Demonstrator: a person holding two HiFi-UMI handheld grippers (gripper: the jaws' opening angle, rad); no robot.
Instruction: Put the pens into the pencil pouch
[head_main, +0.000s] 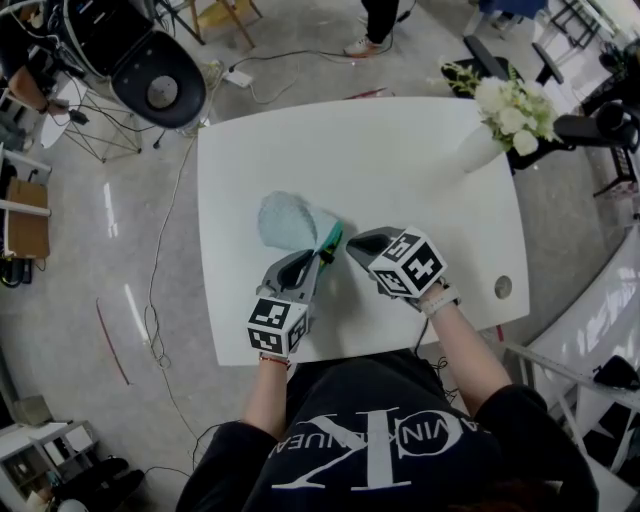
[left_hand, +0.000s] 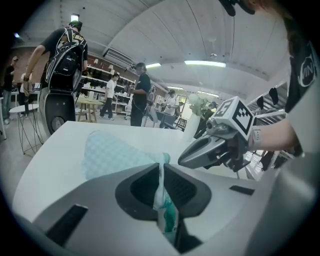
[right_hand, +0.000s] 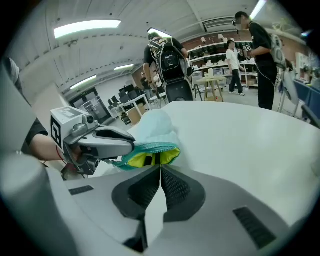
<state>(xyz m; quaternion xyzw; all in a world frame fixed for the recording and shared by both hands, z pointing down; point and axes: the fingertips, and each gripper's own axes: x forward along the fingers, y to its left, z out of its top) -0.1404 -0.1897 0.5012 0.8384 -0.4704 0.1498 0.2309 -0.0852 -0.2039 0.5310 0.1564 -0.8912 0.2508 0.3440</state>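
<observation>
Two claws meet low on the white desk (head_main: 400, 160). The left claw (head_main: 322, 258) is clenched on the green zipper rim of the pale teal pencil pouch (head_main: 290, 222), which lies mid-desk. The right claw (head_main: 352, 245) is clenched on nothing, its tips at the pouch's yellow-lined open mouth. White flowers (head_main: 512, 112) stand far right.

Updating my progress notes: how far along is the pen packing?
Done, seemingly: no pens lie loose on the table, though what the pouch holds is unclear. In hand: the left tool pinches the pouch rim; the right tool, shut and empty, sits at its open mouth. Left: probably closing the pouch.
</observation>
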